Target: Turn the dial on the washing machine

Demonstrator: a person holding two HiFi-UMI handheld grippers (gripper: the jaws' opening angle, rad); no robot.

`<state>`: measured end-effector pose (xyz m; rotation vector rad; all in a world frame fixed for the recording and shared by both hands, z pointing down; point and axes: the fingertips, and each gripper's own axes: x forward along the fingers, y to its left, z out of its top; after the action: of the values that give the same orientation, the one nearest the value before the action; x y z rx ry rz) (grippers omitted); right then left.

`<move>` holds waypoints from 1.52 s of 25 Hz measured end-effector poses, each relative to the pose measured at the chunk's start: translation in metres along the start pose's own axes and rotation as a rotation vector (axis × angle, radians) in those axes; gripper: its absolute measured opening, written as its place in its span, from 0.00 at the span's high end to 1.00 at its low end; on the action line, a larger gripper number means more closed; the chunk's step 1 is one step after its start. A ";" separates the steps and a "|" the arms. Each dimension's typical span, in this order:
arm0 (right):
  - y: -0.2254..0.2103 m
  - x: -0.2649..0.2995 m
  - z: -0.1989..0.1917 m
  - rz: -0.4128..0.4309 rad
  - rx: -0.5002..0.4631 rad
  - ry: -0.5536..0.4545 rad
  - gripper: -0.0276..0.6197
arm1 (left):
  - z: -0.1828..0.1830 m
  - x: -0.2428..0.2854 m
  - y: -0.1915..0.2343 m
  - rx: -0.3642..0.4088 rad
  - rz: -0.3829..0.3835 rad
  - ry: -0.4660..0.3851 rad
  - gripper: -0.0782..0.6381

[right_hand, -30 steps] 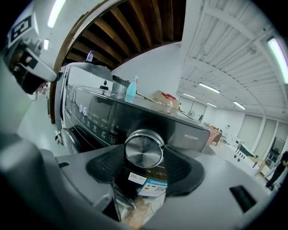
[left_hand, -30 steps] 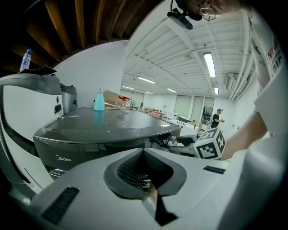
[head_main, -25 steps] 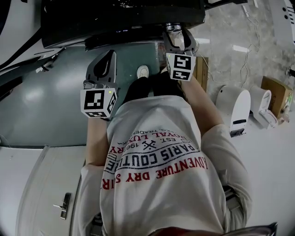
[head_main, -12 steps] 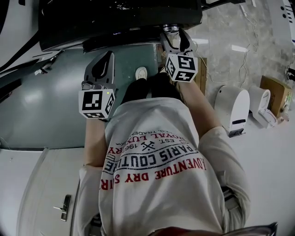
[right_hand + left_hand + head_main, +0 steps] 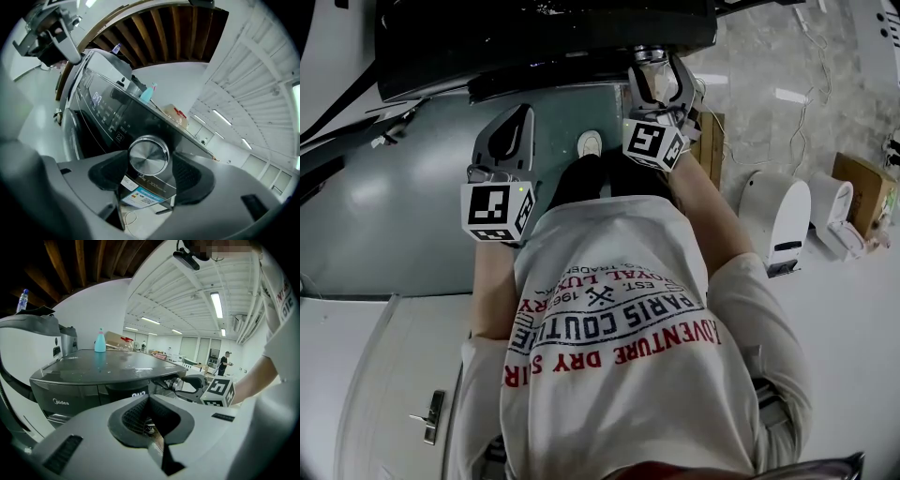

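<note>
The dark grey washing machine stands in front of me, its control panel facing away from the head view. Its silver dial sits between the pads of my right gripper. The jaws are opening, and a thin gap shows beside the dial. In the head view the right gripper reaches over the machine's front edge to the dial. My left gripper hovers over the machine's top, shut and empty. From the left gripper view the dial shows inside the right gripper's jaws.
A blue bottle stands on the washer's top. A small white round object lies near my body. White appliances and a cardboard box sit on the floor at right. A person stands far off.
The right gripper has rolled around the dial; its marker cube has swung left and tilted. The left gripper has stayed where it was.
</note>
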<state>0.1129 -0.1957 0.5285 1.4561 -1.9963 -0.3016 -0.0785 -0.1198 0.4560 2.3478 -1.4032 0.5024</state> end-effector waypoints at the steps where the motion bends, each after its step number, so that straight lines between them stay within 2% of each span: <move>1: 0.001 0.000 0.000 0.003 0.001 0.000 0.48 | -0.001 0.000 0.000 0.000 0.001 0.002 0.87; 3: 0.002 -0.001 0.000 0.015 0.008 0.007 0.52 | -0.002 -0.001 0.000 -0.001 0.001 0.007 0.87; 7: 0.001 -0.002 -0.002 0.035 0.075 0.027 0.53 | -0.003 -0.001 -0.002 0.000 -0.001 0.012 0.87; 9: 0.000 -0.002 -0.002 0.058 0.154 0.035 0.53 | -0.003 -0.002 -0.002 0.000 0.000 0.011 0.87; 13: -0.003 -0.001 0.001 0.116 0.383 0.068 0.53 | -0.003 -0.001 -0.001 -0.004 0.001 0.008 0.87; 15: -0.004 -0.002 0.000 0.134 0.460 0.077 0.53 | -0.001 -0.001 -0.002 -0.006 -0.002 0.001 0.87; 22: -0.004 0.000 -0.007 0.155 0.536 0.062 0.53 | 0.003 0.002 -0.001 -0.007 -0.009 -0.012 0.87; 25: -0.004 -0.003 0.001 0.131 0.469 0.041 0.53 | 0.001 0.003 -0.001 -0.010 -0.010 -0.007 0.87; 29: 0.003 -0.009 0.006 0.089 0.249 0.002 0.52 | -0.001 0.004 -0.002 -0.010 -0.014 0.000 0.87; 32: 0.004 -0.008 0.006 0.059 0.125 -0.011 0.52 | -0.001 0.004 -0.001 -0.012 -0.013 0.001 0.87; 38: 0.002 -0.002 0.003 0.037 0.008 0.003 0.52 | -0.004 0.003 0.001 -0.022 -0.012 0.006 0.87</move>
<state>0.1101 -0.1934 0.5266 1.4219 -2.0221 -0.2764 -0.0786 -0.1204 0.4606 2.3341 -1.3842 0.4871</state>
